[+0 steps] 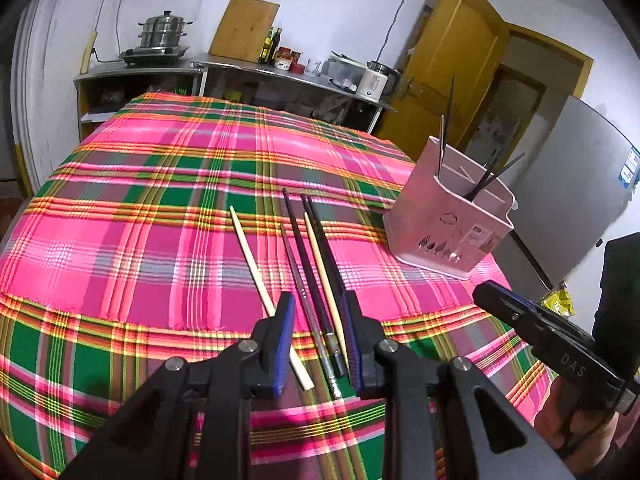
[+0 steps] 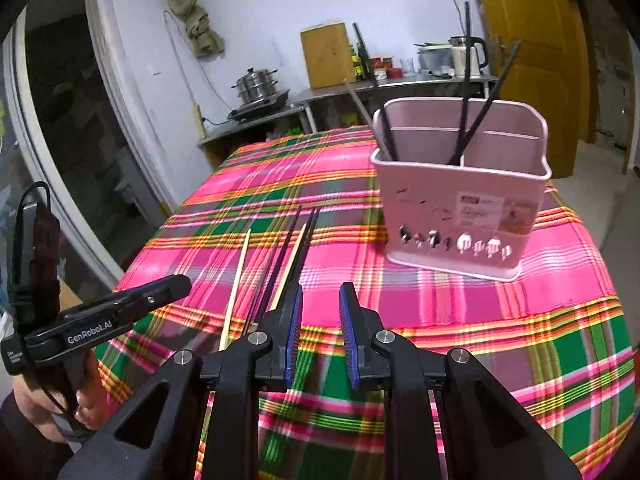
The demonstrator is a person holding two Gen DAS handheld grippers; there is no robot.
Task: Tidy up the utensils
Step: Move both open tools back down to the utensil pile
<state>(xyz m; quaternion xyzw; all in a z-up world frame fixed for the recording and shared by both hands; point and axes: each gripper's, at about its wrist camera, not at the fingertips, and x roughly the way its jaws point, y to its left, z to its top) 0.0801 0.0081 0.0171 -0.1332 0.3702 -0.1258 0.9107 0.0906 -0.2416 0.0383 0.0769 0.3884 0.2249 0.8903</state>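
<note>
Chopsticks [image 1: 316, 264] loose near tablecloth's [image 1: 120, 208] front edge, pink holder [image 1: 448, 224] toward right edge. Left gripper [image 1: 320, 344] parted, straddling them, empty; right gripper [image 2: 320, 336] parted, empty. Next: closing on one stick.

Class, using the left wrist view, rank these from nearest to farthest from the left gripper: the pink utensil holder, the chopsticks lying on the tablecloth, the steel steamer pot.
From the left gripper:
1. Chopsticks, on the cloth, ends between its open jaws.
2. Pink utensil holder, ahead to the right.
3. Steel steamer pot, on the far counter, upper left.
</note>
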